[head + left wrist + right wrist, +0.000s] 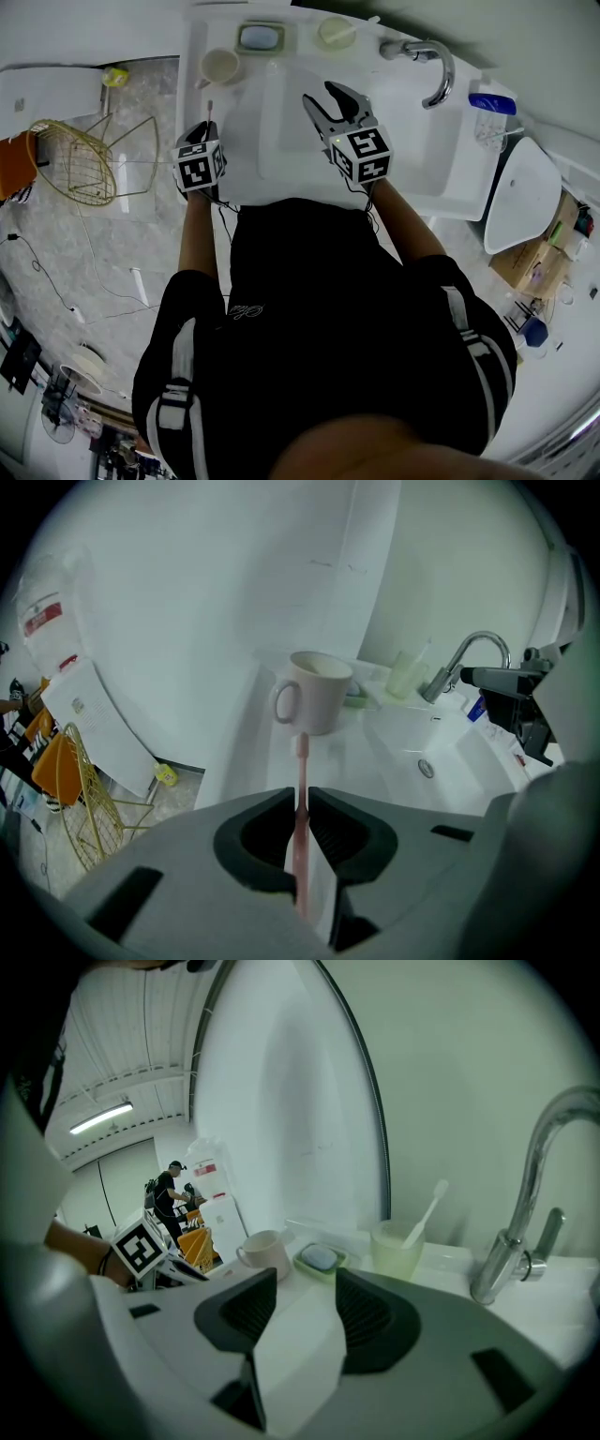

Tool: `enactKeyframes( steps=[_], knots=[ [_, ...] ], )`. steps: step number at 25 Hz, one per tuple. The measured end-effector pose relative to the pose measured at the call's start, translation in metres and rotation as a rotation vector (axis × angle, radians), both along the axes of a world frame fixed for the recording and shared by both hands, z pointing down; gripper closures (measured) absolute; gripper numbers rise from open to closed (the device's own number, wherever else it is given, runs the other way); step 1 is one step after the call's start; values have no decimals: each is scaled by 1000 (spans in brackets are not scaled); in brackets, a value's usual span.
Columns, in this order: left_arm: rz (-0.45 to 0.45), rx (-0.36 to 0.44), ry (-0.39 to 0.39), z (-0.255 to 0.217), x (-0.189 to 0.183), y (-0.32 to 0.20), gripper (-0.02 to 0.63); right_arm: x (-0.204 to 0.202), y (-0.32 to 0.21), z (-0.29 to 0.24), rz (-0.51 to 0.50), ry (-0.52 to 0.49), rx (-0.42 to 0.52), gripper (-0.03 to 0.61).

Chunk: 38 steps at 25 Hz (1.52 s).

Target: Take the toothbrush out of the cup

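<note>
A pink toothbrush [301,789] is clamped between the jaws of my left gripper [300,803], its head pointing at the white mug [314,691] just beyond. The brush is fully outside the mug. In the head view my left gripper [207,129] hovers over the sink's left rim, with the brush tip [209,107] short of the mug [220,66]. My right gripper [323,101] hangs open over the basin with nothing in it. From the right gripper [305,1307] I see the same mug [265,1251] and a green cup [398,1249] holding a white toothbrush [427,1213].
A soap dish [261,37] sits on the back ledge between the mug and the green cup [336,33]. The chrome faucet [433,66] curves over the sink [281,150] at the right. A gold wire basket [80,159] stands on the floor to the left, a blue-lidded container [491,112] to the right.
</note>
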<state>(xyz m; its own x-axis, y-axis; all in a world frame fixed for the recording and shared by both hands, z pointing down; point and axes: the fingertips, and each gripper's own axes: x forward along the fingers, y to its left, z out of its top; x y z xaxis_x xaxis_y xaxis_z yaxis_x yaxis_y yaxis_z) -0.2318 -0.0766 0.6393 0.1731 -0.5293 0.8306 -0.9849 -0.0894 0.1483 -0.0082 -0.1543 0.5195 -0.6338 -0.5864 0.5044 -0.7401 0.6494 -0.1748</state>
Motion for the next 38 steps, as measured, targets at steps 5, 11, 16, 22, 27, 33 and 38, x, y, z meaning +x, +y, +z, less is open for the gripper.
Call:
enactKeyframes(
  steps=[5,11,16,22,27,33,38],
  knots=[
    [-11,2,-10,1,-2,-1,561,1,-1,1,5,2,1,374],
    [-27,-7,-13,7,-2,-2,521,6,-6,2,20,2,0,374],
    [-32,-8,-4,6,-3,1,495,14,-15,1,49,-5,-2,374],
    [-45,17,-4,-4,-5,6,492,28,-37,-1,98,-16,14,374],
    [-68,37,-11,-17,-2,12,493,40,-65,-11,157,-53,47,394],
    [-109,59,-29,-33,4,12,497,60,-106,-13,249,-99,72,394],
    [-118,66,-51,-43,13,19,500,72,-126,-6,301,-124,62,390]
  ],
)
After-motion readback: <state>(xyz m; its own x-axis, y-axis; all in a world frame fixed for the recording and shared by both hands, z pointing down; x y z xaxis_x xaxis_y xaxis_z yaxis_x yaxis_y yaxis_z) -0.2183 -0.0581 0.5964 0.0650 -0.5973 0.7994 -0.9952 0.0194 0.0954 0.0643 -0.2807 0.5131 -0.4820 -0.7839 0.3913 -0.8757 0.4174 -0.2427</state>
